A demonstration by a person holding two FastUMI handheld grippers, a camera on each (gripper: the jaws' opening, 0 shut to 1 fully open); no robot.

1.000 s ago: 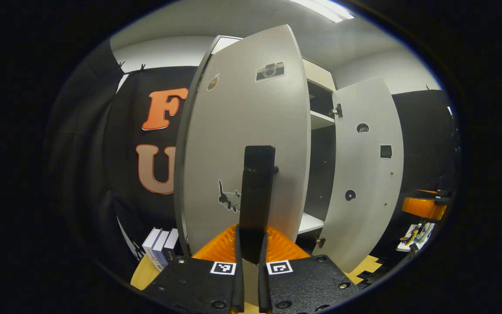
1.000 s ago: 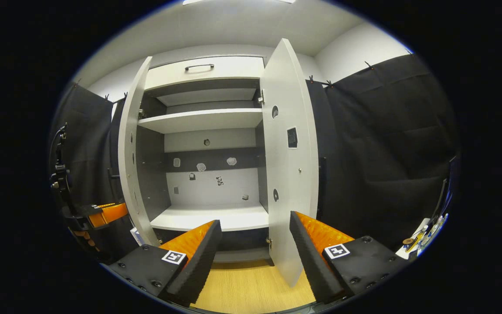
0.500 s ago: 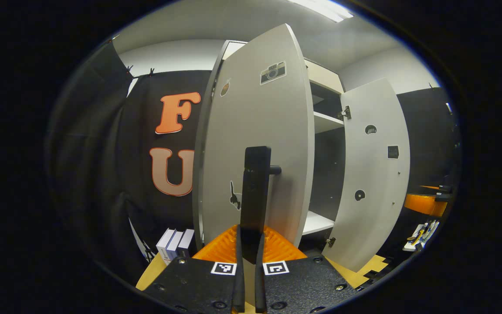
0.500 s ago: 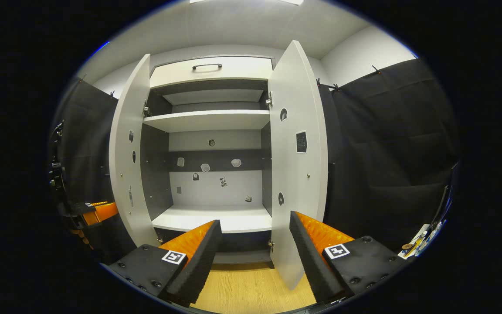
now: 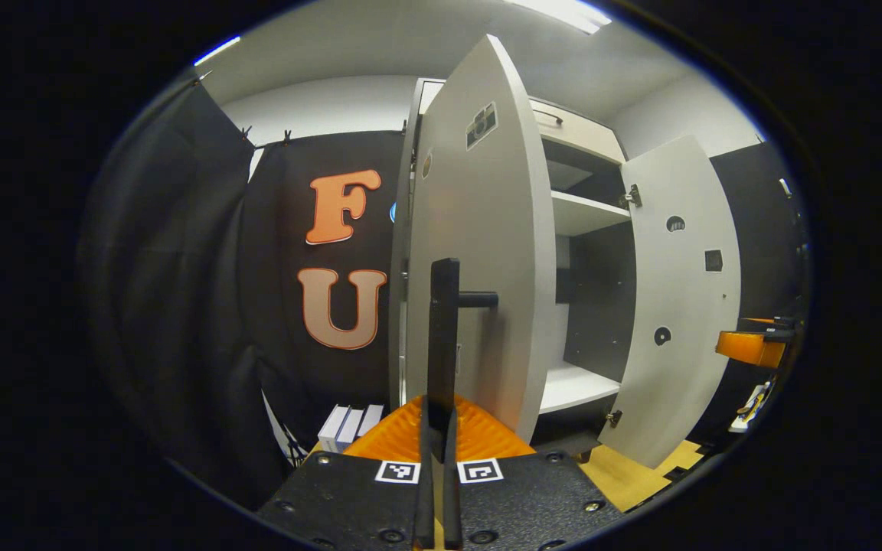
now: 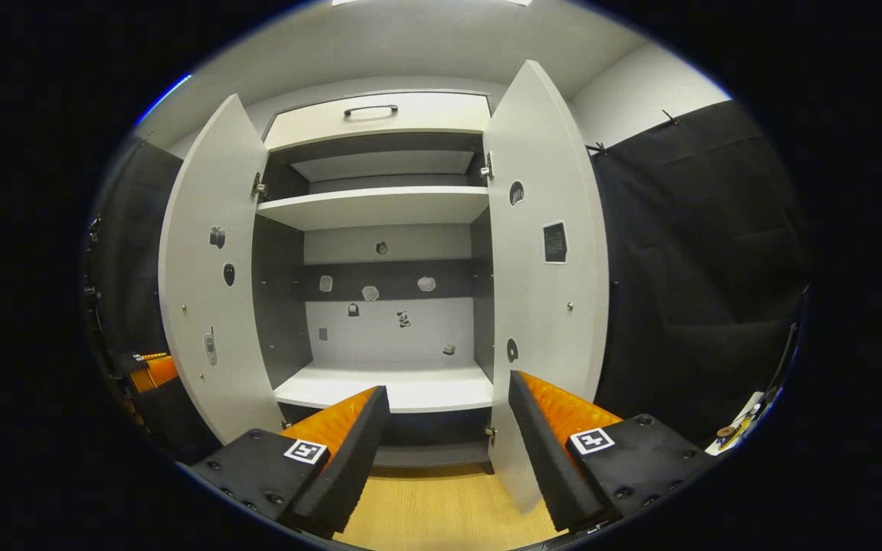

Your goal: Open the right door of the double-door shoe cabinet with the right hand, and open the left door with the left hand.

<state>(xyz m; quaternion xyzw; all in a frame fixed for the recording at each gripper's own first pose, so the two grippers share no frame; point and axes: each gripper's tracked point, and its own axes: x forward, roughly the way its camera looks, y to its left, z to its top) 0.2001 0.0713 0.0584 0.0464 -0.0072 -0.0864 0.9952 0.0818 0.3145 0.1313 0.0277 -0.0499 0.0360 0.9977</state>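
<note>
The shoe cabinet stands with both doors swung out, its shelves bare. In the left gripper view, my left gripper is shut on the upright black bar handle of the left door, which I see nearly edge-on. Farther right is the right door, and beyond it the right gripper. In the right gripper view, my right gripper is open and holds nothing, apart from the right door. The left door hangs at the left, with the left gripper behind it.
A drawer with a dark handle tops the cabinet. Several small boxes stand on the wooden floor left of the cabinet. Black cloth walls close in both sides. Small items lie at the far right.
The left door has swung farther open with my left gripper still on its handle. The right gripper stays open; the right door now shows slightly wider in its view.
</note>
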